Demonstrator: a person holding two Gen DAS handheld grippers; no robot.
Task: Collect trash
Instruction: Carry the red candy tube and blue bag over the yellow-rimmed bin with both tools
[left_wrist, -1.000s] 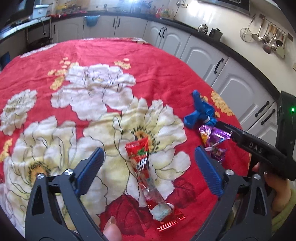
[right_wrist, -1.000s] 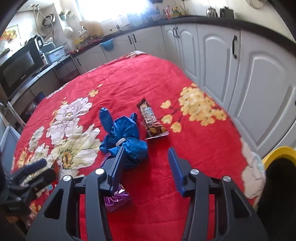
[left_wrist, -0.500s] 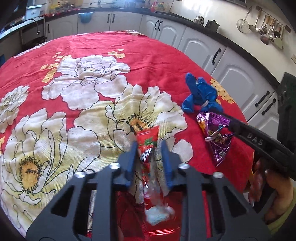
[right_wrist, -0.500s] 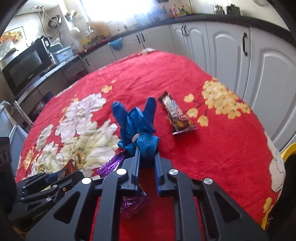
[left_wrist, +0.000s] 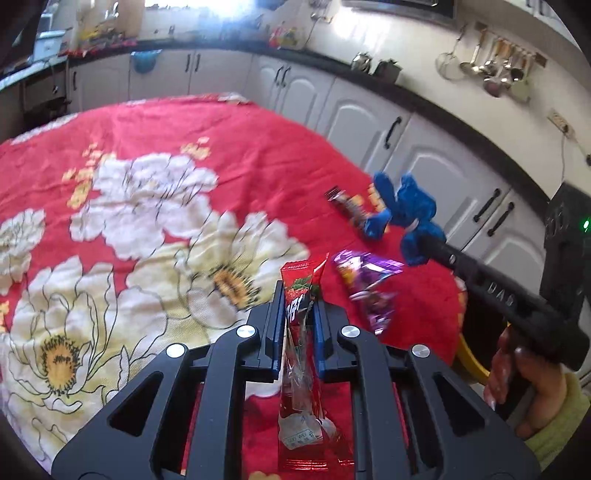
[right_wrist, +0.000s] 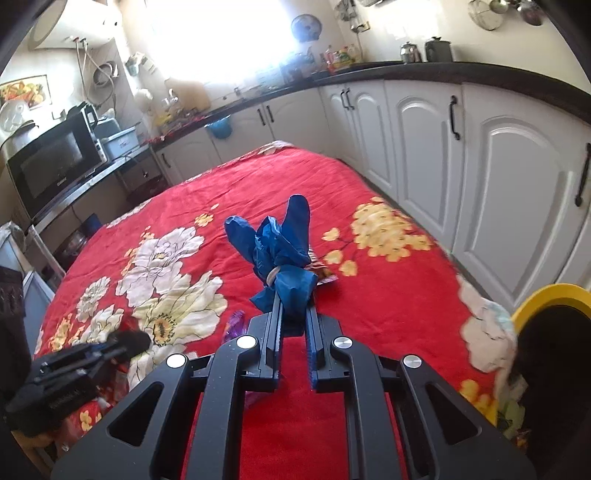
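Left claw: your left claw (left_wrist: 299, 314) is clenched on the red wrapper (left_wrist: 301, 295), which sticks up between the blue pads and trails back under the frame.
Right claw: your right claw (right_wrist: 293, 321) is clamped on the blue glove bundle (right_wrist: 282, 251), held up off the red floral cloth (right_wrist: 369, 295).
Purple wrapper: the purple wrapper (left_wrist: 369, 284) lies on the cloth just right of your left claw, untouched.
Brown wrapper: the brown wrapper (left_wrist: 345, 203) sits farther back; from the left wrist view the gloves partly cover it.
Bin: a yellow-rimmed bin (right_wrist: 543, 299) stands off the counter's right edge, beside the white cabinets (right_wrist: 517, 184).
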